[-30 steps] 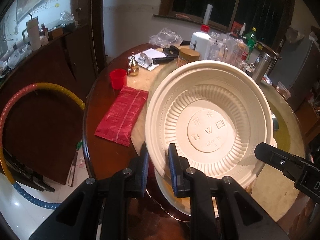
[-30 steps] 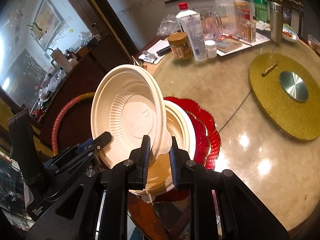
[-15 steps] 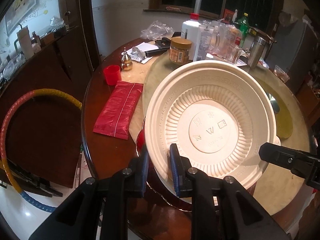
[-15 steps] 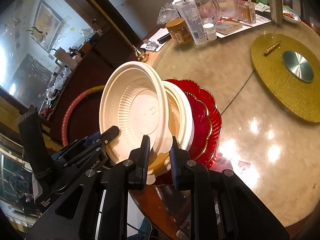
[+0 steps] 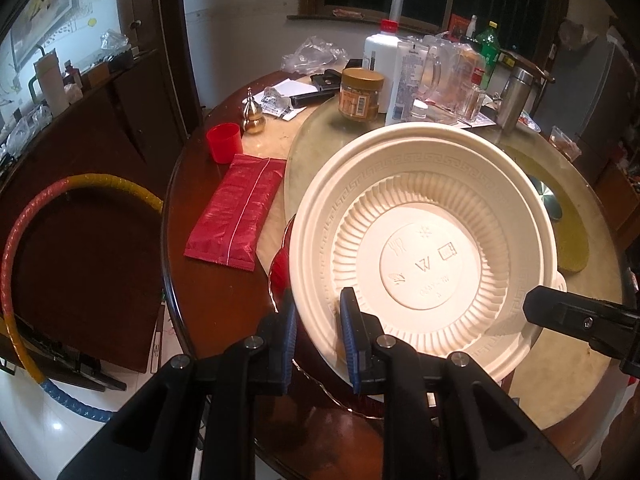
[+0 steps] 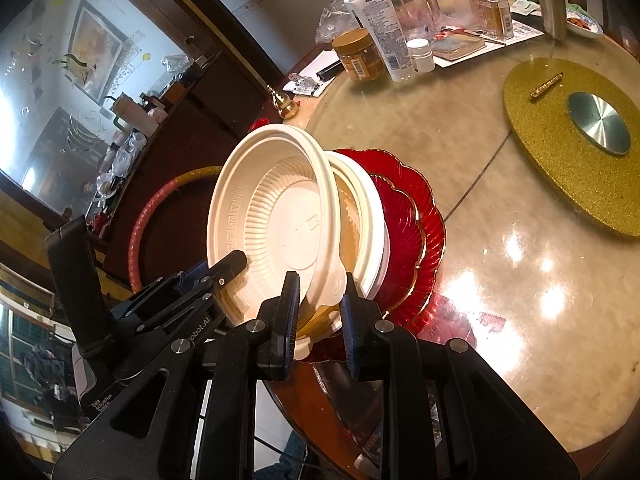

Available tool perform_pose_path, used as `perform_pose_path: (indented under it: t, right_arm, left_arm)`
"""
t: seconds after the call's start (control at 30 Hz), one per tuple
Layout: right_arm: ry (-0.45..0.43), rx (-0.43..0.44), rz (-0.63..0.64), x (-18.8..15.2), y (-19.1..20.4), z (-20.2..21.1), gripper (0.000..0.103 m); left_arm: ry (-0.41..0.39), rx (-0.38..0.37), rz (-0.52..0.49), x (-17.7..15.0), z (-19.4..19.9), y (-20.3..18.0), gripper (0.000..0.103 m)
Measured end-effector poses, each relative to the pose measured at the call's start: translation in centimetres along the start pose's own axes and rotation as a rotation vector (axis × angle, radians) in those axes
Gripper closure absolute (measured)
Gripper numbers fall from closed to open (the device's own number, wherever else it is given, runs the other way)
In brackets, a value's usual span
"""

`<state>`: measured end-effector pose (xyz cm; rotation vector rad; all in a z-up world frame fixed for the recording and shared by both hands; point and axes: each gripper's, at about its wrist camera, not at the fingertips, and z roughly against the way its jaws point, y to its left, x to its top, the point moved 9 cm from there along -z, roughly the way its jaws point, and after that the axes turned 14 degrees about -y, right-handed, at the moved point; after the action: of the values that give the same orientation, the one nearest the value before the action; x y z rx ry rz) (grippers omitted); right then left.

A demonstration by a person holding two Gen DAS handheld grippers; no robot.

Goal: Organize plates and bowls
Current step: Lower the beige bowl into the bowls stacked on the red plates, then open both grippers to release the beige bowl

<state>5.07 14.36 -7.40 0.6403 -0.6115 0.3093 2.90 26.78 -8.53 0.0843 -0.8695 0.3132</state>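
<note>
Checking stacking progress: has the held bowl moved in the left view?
Yes, the bowl dipped slightly: its rim overlapped the jar before, now clears it.

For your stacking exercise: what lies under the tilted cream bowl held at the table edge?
Under the cream bowl, the right wrist view shows a second cream bowl sitting on two scalloped red plates. The centres of the lower bowl and plates are covered, so anything resting there cannot be seen.

**Cream bowl held at its rim over the table**

The left gripper [image 5: 318, 330] pinches the near-left rim of a cream ribbed plastic bowl [image 5: 424, 256], tilted. A red foil packet [image 5: 236, 212] lies left, a small red plastic cup [image 5: 224, 142] farther.
</note>
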Motion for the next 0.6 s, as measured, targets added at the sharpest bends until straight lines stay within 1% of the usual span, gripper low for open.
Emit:
perform_pose_path:
  t: [0.3, 0.37, 0.43, 0.6]
  right_arm:
    - [0.026, -0.014, 0.052, 0.07, 0.16, -0.09, 0.084]
    - [0.039, -0.015, 0.068, -0.02, 0.23, -0.16, 0.081]
    - [0.049, -0.015, 0.074, -0.19, 0.18, -0.16, 0.081]
    - [0.042, -0.013, 0.07, -0.07, 0.04, -0.04, 0.08]
  left_arm:
    - [0.018, -0.006, -0.056, -0.4, 0.19, -0.49, 0.079]
    - [0.027, -0.01, -0.063, -0.58, 0.15, -0.56, 0.079]
    - [0.033, -0.01, -0.067, -0.69, 0.05, -0.59, 0.079]
    - [0.035, -0.01, -0.072, -0.8, 0.08, -0.81, 0.078]
